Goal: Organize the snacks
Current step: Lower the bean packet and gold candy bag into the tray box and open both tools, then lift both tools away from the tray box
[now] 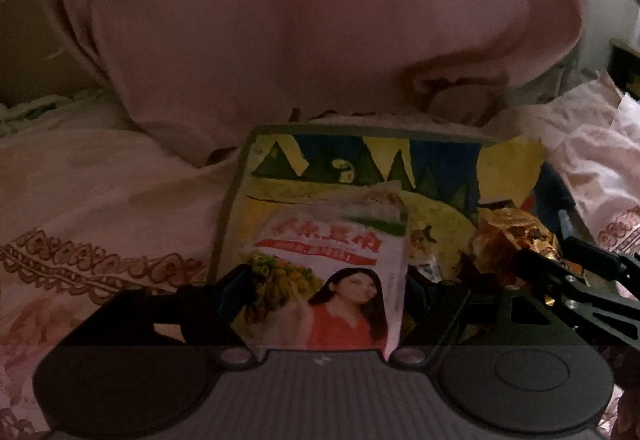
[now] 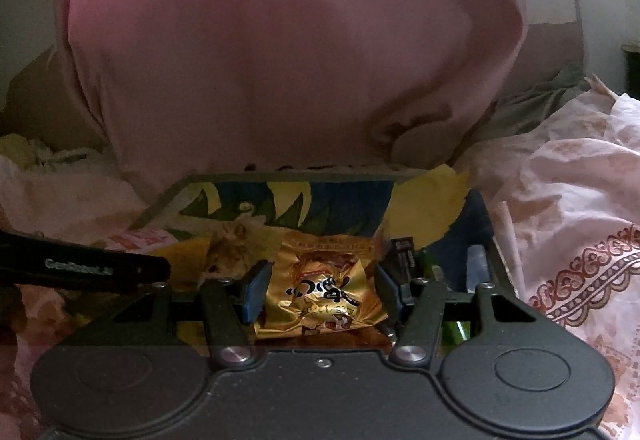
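A storage box (image 1: 280, 129) with a blue, yellow and green cartoon lining sits on the bed in front of a person in a pink top. My left gripper (image 1: 320, 292) holds a white snack bag printed with a woman in red (image 1: 336, 280) between its fingers, over the box. My right gripper (image 2: 320, 292) has its blue pads against both sides of a gold foil snack bag (image 2: 320, 292) over the box (image 2: 192, 179). The right gripper and the gold bag (image 1: 512, 232) also show at the right of the left wrist view.
The person's pink top (image 2: 280, 59) fills the space behind the box. Pink patterned bedding (image 2: 580, 220) lies on both sides. The left gripper's arm (image 2: 80, 268) crosses the left of the right wrist view. Other packets lie in the box.
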